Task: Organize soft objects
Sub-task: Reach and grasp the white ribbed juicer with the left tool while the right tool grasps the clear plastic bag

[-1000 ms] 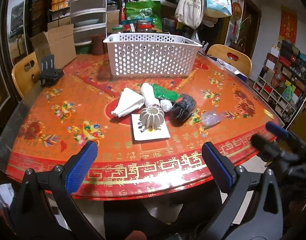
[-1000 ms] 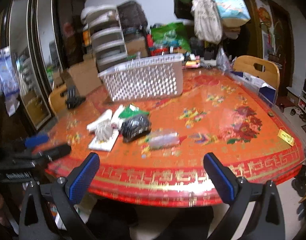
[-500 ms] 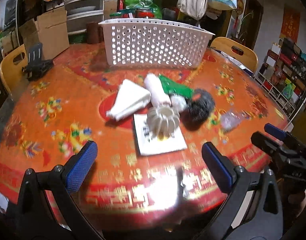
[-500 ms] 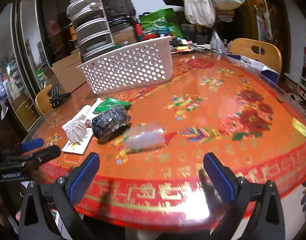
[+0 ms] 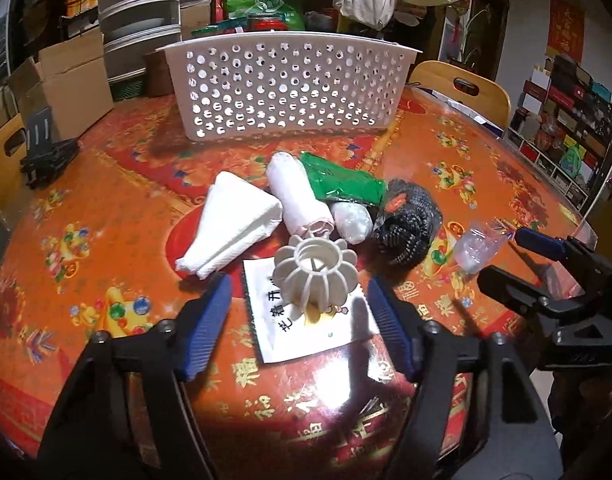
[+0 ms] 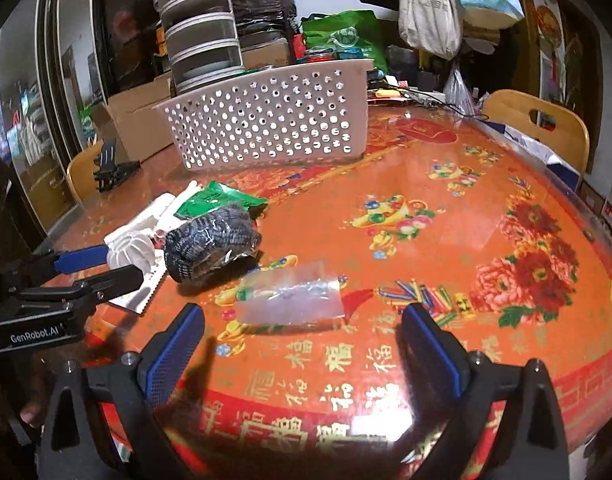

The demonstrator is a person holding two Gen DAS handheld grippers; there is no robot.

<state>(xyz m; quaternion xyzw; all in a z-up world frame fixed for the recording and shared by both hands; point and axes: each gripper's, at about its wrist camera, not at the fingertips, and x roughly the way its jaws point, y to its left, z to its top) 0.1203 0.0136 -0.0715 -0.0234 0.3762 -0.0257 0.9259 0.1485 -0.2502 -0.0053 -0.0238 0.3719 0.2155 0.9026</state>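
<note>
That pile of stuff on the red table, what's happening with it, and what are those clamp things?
A person holds a two-finger gripper in each hand. Both are open and holding nothing. The left gripper is lined up on the white ribbed ornament, the right gripper on the clear plastic bag. The white basket waits behind the pile, and nothing from it has been picked up.

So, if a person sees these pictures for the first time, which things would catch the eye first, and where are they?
First, the bright red-orange table with gold characters, filling both views. Then the white perforated basket standing at its far side, and, nearer, a cluster of soft items: a folded white cloth, a green packet, a dark mesh bundle and a white ribbed lantern-like piece. The left gripper and the right gripper are both open.
</note>
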